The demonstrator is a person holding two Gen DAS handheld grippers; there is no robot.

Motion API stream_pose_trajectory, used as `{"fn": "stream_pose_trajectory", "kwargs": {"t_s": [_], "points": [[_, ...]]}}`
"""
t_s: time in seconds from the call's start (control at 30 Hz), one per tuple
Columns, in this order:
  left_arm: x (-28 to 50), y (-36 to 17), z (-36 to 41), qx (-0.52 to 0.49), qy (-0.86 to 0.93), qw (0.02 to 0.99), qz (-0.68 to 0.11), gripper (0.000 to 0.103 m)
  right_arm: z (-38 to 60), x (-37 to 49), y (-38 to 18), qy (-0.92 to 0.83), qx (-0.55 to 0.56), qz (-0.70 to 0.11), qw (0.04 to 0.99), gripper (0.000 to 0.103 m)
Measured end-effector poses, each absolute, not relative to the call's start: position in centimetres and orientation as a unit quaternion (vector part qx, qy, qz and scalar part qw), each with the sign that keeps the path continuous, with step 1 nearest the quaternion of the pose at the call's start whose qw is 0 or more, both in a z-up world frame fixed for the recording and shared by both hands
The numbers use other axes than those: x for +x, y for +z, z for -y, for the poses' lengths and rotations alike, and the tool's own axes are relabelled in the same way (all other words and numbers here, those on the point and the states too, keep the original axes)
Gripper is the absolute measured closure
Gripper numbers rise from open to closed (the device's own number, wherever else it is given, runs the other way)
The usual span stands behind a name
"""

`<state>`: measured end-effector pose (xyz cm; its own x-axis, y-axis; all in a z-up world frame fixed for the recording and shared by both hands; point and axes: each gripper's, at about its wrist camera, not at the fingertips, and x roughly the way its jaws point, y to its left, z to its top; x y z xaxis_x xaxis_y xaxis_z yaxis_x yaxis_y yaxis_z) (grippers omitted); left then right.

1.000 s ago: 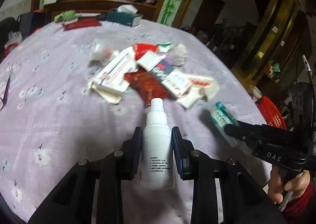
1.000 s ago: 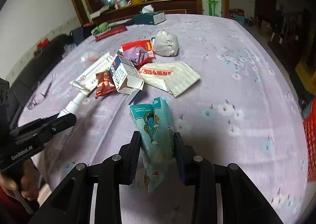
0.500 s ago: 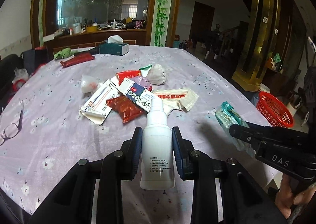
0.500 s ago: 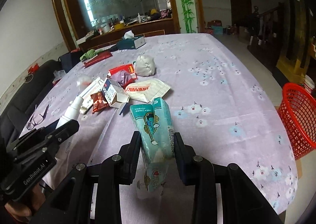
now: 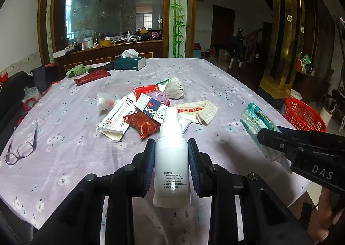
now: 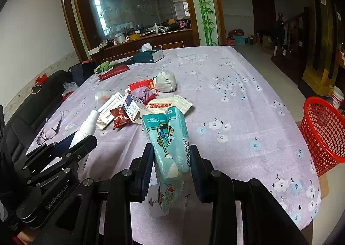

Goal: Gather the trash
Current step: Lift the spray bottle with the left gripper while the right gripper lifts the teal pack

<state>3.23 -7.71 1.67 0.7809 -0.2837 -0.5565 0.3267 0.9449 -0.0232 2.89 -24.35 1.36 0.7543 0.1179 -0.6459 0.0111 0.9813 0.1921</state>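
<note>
My left gripper (image 5: 171, 147) is shut on a white spray bottle (image 5: 171, 158), held above the near edge of the table. In the right wrist view the same bottle (image 6: 86, 126) shows at the left. My right gripper (image 6: 171, 154) is shut on a teal tissue packet (image 6: 169, 139), which also appears at the right of the left wrist view as the teal packet (image 5: 256, 122). A heap of wrappers and small boxes (image 5: 151, 109) lies mid-table. A red mesh basket (image 6: 323, 132) stands on the floor past the table's right edge.
The table wears a lilac flowered cloth (image 5: 64, 137). Glasses (image 5: 21, 147) lie at its left edge. A dark green tissue box (image 5: 130, 62), a red pouch (image 5: 92, 76) and a green cloth (image 5: 77, 70) sit at the far end. Black chairs (image 6: 32, 102) line the left side.
Both grippers have risen and pulled back from the table with the bottle and the packet still held. The heap looks farther away and the red basket has come into fuller view.
</note>
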Motion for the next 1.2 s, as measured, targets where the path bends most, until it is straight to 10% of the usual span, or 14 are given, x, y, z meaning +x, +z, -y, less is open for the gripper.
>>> {"fn": "stream_pose_trajectory", "kwargs": {"t_s": [1.2], "points": [[3.7, 0.6, 7.8, 0.05, -0.152, 0.94, -0.301, 0.074, 24.2, 2.9, 1.2, 0.034, 0.099, -0.351, 0.93, 0.067]]}}
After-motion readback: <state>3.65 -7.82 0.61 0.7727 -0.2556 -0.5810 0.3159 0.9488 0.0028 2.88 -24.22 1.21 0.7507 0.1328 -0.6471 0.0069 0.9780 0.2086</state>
